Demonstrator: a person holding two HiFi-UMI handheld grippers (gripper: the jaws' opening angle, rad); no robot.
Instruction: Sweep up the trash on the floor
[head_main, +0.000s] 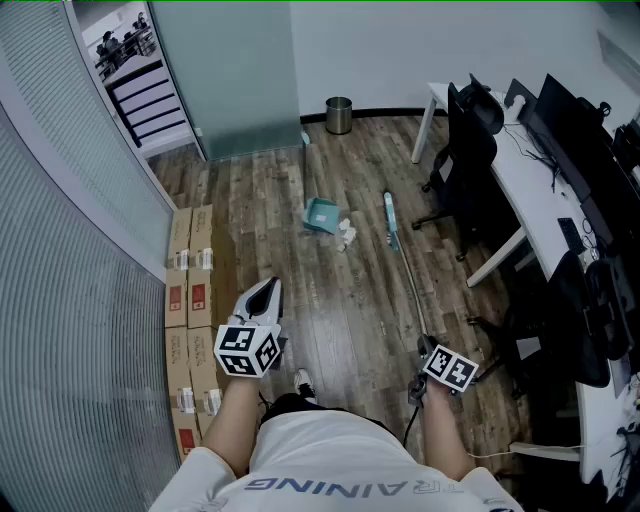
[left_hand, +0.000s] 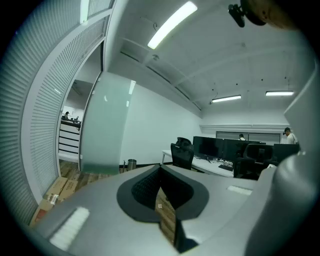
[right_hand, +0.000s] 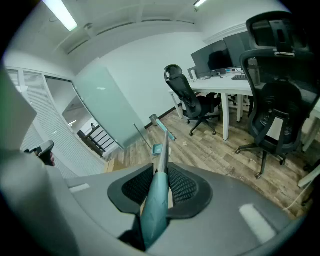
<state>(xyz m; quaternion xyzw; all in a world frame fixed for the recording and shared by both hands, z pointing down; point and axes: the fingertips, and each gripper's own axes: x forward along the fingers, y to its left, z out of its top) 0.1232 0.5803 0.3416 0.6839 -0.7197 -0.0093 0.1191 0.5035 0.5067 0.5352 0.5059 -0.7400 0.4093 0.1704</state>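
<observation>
Nearest, we see the person's white shirt (head_main: 330, 455) at the bottom of the head view, both forearms reaching out from it. Just beyond, the left gripper (left_hand: 161, 177) has its jaws pressed together on nothing and sits roughly level; we judge it idle because the dustpan is not yet needed. The right gripper (right_hand: 162, 175) is clamped on the teal grip of the broom (right_hand: 154, 210) and tilted down, so the long handle slants out across the floor; we take that hold to give reach for a sweeping stroke. The broom head (head_main: 390, 212) rests on the planks mid-floor, near the white crumpled trash (head_main: 346, 236); the trash lies just beside the teal dustpan (head_main: 320, 215), probably so a short push will load it. Cardboard boxes (head_main: 190, 290) line the floor's left edge; a metal bin (head_main: 339, 115) stands at the floor's far edge against the wall.
</observation>
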